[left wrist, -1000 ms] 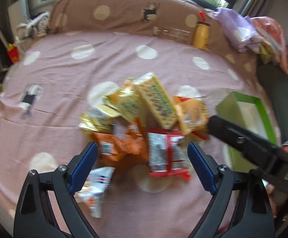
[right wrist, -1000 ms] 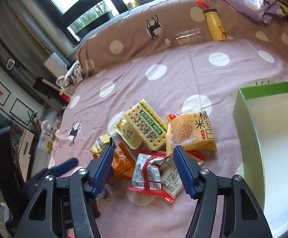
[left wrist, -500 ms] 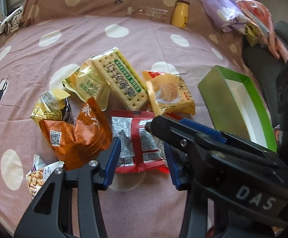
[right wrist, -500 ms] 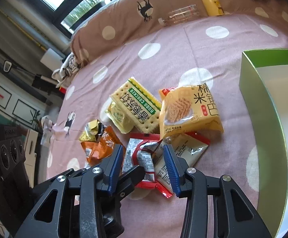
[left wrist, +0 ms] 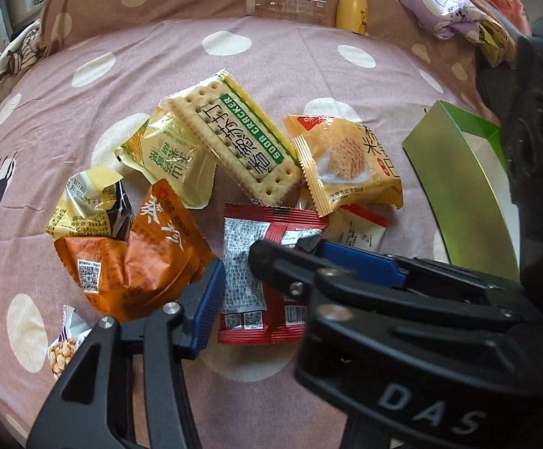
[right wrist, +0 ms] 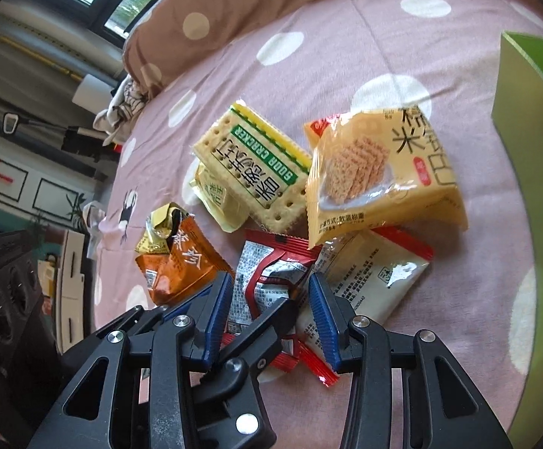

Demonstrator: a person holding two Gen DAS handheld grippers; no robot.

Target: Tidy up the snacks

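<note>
Glossy crinkled foil on red packet (left wrist: 260,269); matt dotted cloth bedsheet (left wrist: 279,56); ribbed plastic pads (right wrist: 324,321); smooth green box (left wrist: 458,187).

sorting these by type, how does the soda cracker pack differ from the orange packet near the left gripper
The soda cracker pack is a flat, firm rectangle with a clear wrapper showing the crackers; the orange packet is opaque foil, puffy and crumpled. The cracker pack overlaps a yellow bag; the orange packet leans against a small yellow wrapper. Both lie on the bedspread.

Snack packets (left wrist: 241,187) heaped on bedspread (left wrist: 84,112), box (left wrist: 462,194) right
</note>
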